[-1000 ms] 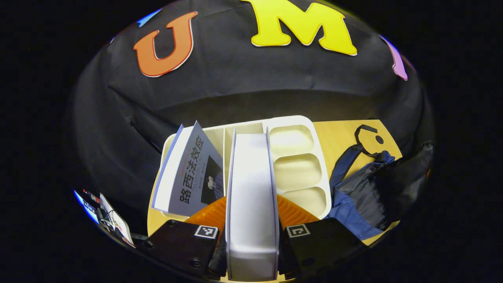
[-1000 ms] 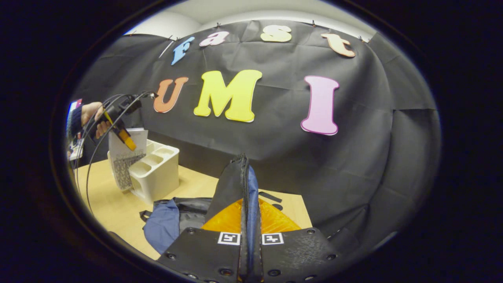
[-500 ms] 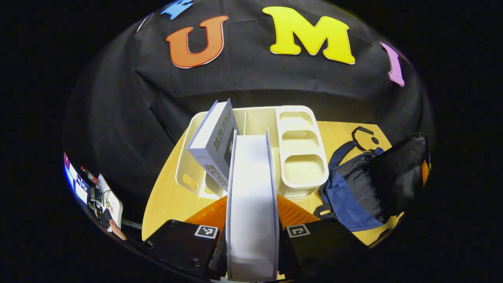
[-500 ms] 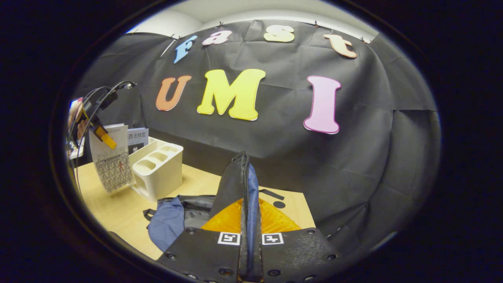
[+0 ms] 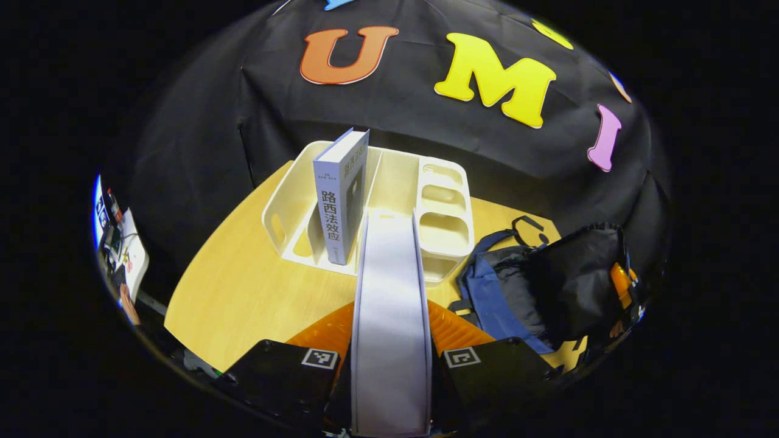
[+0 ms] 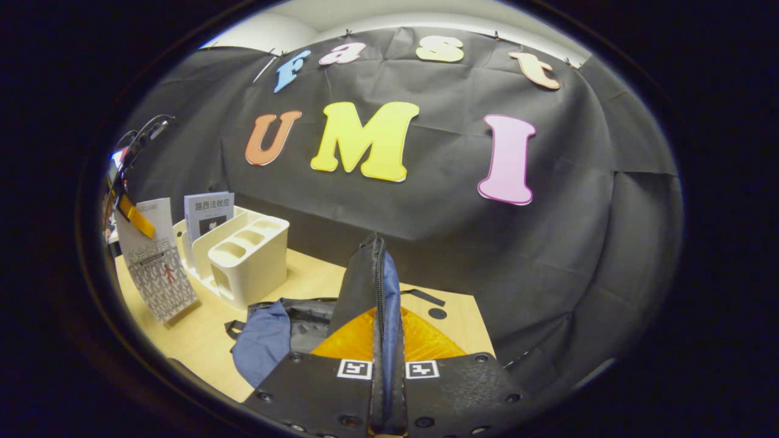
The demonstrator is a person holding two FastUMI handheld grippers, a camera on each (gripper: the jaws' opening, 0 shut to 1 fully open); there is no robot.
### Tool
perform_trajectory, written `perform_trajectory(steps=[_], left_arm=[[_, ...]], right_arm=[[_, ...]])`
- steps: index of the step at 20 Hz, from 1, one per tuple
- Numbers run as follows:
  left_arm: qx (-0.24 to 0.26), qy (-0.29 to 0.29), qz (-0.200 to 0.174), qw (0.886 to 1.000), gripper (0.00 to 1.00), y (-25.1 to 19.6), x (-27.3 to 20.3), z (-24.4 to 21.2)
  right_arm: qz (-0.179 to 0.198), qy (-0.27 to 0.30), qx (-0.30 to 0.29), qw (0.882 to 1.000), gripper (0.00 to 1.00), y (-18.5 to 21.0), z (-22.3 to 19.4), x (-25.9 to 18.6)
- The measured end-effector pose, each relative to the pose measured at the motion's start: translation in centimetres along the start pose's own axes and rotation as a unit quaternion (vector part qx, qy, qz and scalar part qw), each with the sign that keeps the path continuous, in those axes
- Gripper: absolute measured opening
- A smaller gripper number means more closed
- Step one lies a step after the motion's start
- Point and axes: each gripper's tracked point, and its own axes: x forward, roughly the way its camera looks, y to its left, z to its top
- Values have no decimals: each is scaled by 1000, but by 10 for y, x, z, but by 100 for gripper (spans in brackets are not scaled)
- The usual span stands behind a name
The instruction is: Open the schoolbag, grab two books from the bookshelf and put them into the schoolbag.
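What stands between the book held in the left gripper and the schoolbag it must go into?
Nothing visible. The book, clamped in the left gripper, has left the bookshelf; bare table separates it from the schoolbag, whose flap the right gripper holds up.

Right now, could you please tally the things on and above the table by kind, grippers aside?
Books: 2, one gripped by the left gripper as the held book, one as the standing book in the bookshelf.
Bookshelf: 1.
Schoolbag: 1, its edge pinched by the right gripper.
Total: 4.
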Motion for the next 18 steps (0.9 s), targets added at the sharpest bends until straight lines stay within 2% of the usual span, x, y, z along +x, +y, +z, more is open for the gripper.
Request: perform_trajectory(steps=[5,9,14,18], left_arm=[[-42,-8,-72,997,49,-38,1,-9],[-87,-16,-132,987,49,-71,9,-9],[-170,-46,-182,967,49,-95,38,7],[-243,-36,-249,937,49,-135,63,8]], right_arm=[[-3,7,2,1000,5,5,2,2],[-10,11,22,1000,5,4,4,2],[-22,9,29,999,5,-4,8,-1],[-27,8,48,998,5,-5,12,-1]])
